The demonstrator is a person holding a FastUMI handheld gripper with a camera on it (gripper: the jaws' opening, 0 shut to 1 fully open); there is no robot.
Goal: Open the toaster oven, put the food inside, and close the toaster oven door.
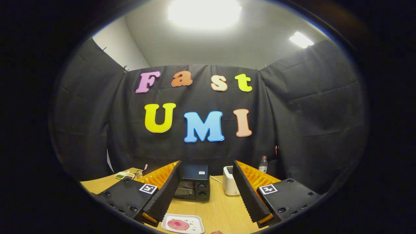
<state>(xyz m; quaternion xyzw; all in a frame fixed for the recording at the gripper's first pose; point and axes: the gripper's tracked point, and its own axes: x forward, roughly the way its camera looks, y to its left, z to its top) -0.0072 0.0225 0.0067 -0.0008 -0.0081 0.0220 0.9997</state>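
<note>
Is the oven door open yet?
Shut: the oven door stands upright against its front. The open claw is well short of it, gripping nothing.

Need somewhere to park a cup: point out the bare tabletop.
Bare table lies between the open gripper fingers, bordered by the food tray, toaster oven and white toaster. It is crowded at the back, beside the small dish.

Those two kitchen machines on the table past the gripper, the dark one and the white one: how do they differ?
The toaster oven is black and boxy, with knobs and a front door that looks closed; the toaster is white, narrower and taller-looking, with no door on the side facing us. The toaster oven lies beyond the gap between the open gripper fingers; the toaster stands beside it, partly behind one finger. Both sit upright on the wooden table, apart from each other.
</note>
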